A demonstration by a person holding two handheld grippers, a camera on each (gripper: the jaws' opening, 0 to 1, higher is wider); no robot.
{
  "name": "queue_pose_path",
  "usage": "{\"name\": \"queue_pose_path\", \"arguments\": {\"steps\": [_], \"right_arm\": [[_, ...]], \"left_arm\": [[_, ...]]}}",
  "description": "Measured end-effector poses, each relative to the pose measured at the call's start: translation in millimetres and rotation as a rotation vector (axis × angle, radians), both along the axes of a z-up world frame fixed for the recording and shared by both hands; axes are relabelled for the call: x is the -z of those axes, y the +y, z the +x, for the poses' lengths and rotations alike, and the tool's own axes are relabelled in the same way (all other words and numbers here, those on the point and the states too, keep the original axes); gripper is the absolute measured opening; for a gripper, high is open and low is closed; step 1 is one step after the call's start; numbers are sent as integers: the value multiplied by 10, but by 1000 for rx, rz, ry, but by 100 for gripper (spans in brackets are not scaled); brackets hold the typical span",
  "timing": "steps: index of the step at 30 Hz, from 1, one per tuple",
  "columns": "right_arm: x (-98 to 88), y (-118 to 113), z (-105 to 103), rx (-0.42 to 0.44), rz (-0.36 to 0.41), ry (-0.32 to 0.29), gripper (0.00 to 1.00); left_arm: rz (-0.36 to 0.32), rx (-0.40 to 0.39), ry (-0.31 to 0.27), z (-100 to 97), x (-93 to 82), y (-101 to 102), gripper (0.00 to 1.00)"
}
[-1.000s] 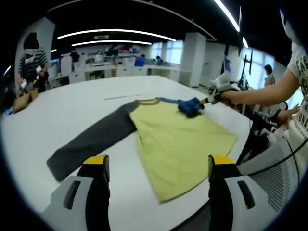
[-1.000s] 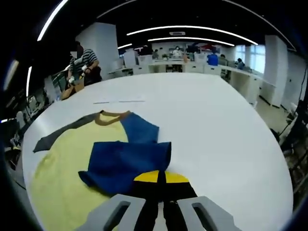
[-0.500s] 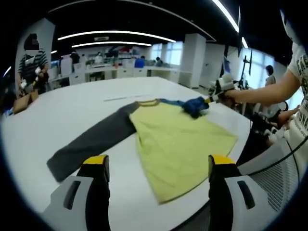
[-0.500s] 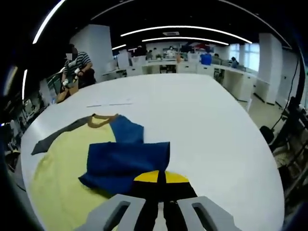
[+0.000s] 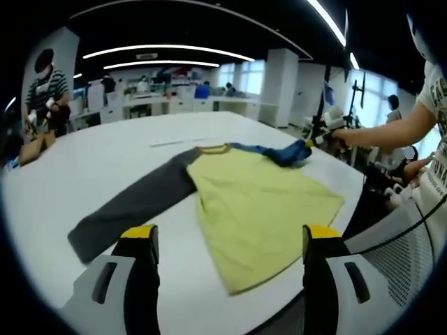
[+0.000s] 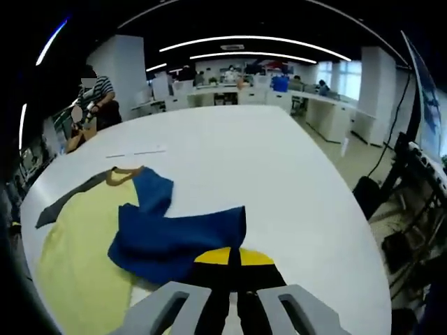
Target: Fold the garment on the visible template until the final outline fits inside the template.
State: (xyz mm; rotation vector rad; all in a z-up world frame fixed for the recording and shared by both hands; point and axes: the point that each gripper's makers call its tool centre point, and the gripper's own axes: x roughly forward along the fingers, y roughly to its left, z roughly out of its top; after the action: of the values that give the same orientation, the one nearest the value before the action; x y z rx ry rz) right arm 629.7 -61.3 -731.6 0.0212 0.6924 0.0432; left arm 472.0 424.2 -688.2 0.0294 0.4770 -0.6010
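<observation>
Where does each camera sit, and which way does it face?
Left gripper view: on the open left gripper, facing across the white table at the shirt; the person's arm holds the right gripper at right.
Right gripper view: on the right gripper, shut on the blue sleeve.
Shared: shirt, table, blue sleeve.
</observation>
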Motion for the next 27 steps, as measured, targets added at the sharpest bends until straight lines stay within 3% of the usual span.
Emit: {"name": "queue_pose_path", "arguments": {"steps": [8,12,27], "right_arm": [[40,-288,-23,52,-11,12,0],[21,-290,-131,60,-17,23,0],[110,-951,-151,174,-15,29,0]], "left_arm": [[-1,-2,-6,9,-14,-20,82],[6,1,-8,8,-9,-22,82],[7,0,-15,14,-35,-55,82]]}}
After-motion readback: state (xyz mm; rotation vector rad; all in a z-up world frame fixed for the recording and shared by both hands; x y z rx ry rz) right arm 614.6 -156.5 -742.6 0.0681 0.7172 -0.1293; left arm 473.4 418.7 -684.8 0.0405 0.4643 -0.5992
